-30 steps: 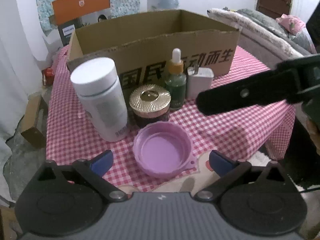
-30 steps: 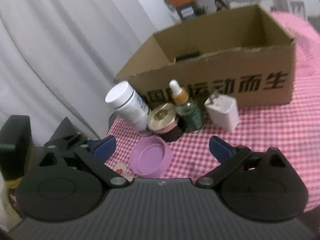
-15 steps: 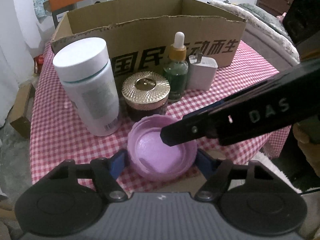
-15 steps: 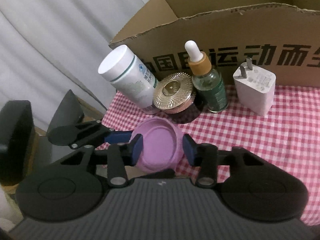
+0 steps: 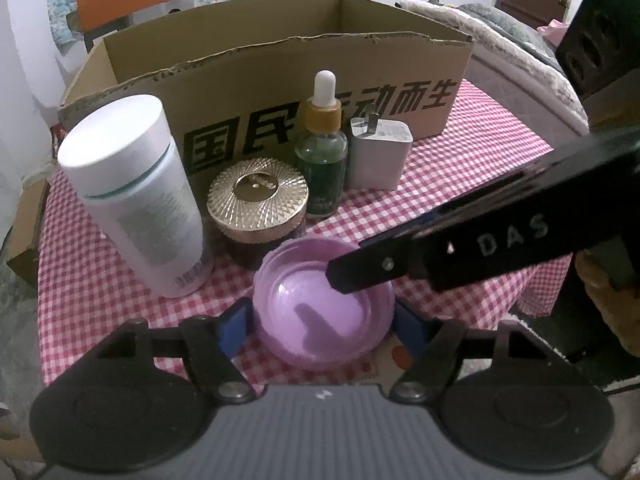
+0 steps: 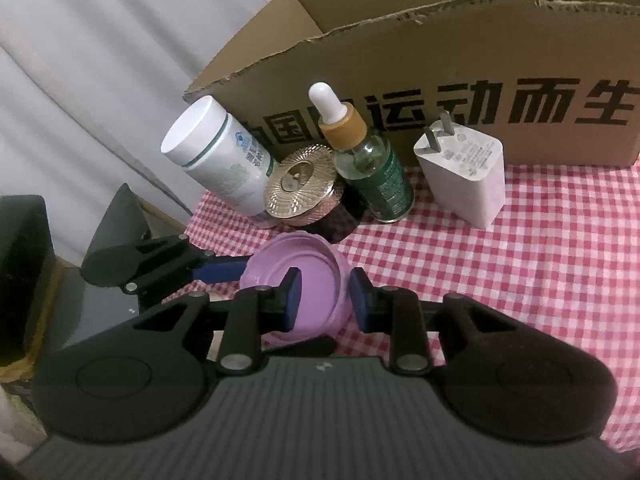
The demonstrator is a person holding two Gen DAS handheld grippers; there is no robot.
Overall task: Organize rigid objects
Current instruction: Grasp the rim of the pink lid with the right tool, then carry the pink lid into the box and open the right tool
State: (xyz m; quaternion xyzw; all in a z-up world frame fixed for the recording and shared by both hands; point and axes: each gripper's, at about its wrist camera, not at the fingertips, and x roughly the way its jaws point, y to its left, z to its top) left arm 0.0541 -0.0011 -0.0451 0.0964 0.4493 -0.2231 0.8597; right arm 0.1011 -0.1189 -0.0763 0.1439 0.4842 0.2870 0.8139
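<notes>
A purple plastic lid (image 5: 324, 308) lies open side up near the table's front edge. My left gripper (image 5: 322, 322) is shut on it, one blue pad on each side. My right gripper (image 6: 324, 300) straddles the lid's right wall (image 6: 340, 280), one pad inside and one outside, nearly closed on it. Behind the lid stand a white bottle (image 5: 136, 196), a gold-lidded jar (image 5: 258, 204), a green dropper bottle (image 5: 322, 152) and a white charger (image 5: 378, 152).
An open cardboard box (image 5: 280, 68) with black characters stands behind the row of objects on the red-checked tablecloth (image 5: 460, 172). The right gripper's arm (image 5: 480, 240) crosses over the lid in the left wrist view. A bed is at the far right.
Both grippers moved in on the purple lid. The left closed on its sides; the right narrowed over its right wall.
</notes>
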